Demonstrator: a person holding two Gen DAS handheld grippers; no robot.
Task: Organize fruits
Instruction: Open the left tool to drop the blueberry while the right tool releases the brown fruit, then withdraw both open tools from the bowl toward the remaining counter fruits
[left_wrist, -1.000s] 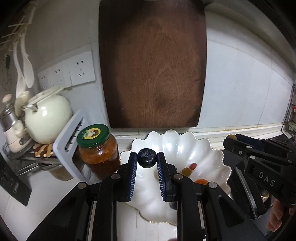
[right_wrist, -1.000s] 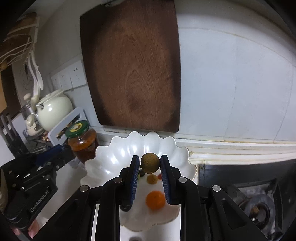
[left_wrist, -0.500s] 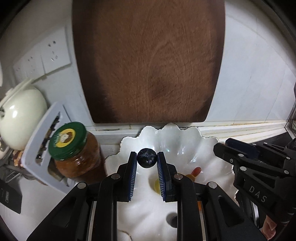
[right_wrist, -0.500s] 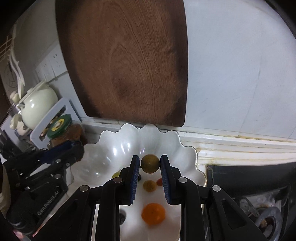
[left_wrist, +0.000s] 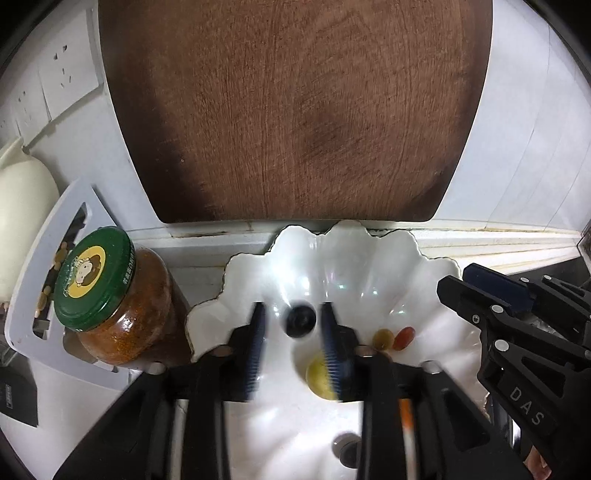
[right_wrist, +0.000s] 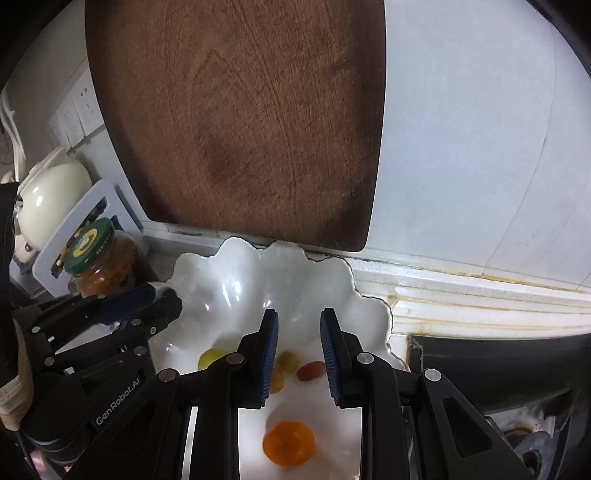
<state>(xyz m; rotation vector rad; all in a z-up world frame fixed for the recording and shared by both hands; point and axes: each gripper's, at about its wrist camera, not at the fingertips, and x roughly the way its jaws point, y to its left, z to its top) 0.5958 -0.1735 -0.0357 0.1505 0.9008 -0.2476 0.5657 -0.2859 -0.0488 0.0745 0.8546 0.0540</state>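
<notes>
A white scalloped bowl (left_wrist: 369, 258) stands at the wall, also in the right wrist view (right_wrist: 236, 273). My left gripper (left_wrist: 293, 334) is open over it, blurred; a dark round fruit (left_wrist: 301, 320) sits loose between its fingers, touching neither. Below lie a yellow-green fruit (left_wrist: 317, 374), an olive fruit (left_wrist: 382, 338) and a red one (left_wrist: 404, 335). My right gripper (right_wrist: 298, 350) is open and empty above the bowl. Under it lie an orange (right_wrist: 289, 442), a brownish fruit (right_wrist: 287, 360), a red fruit (right_wrist: 311, 370) and a yellow-green fruit (right_wrist: 210, 358).
A dark wooden cutting board (left_wrist: 295, 110) leans on the tiled wall behind the bowl. A green-lidded jar (left_wrist: 114, 295) stands left of the bowl, beside a white rack (left_wrist: 44, 258) and cream teapot (right_wrist: 51, 199). A stove (right_wrist: 517, 387) lies right.
Both grippers moved in over the bowl and opened. The left let go of the dark fruit; the right let go of its brownish fruit, which now lies in the bowl.
</notes>
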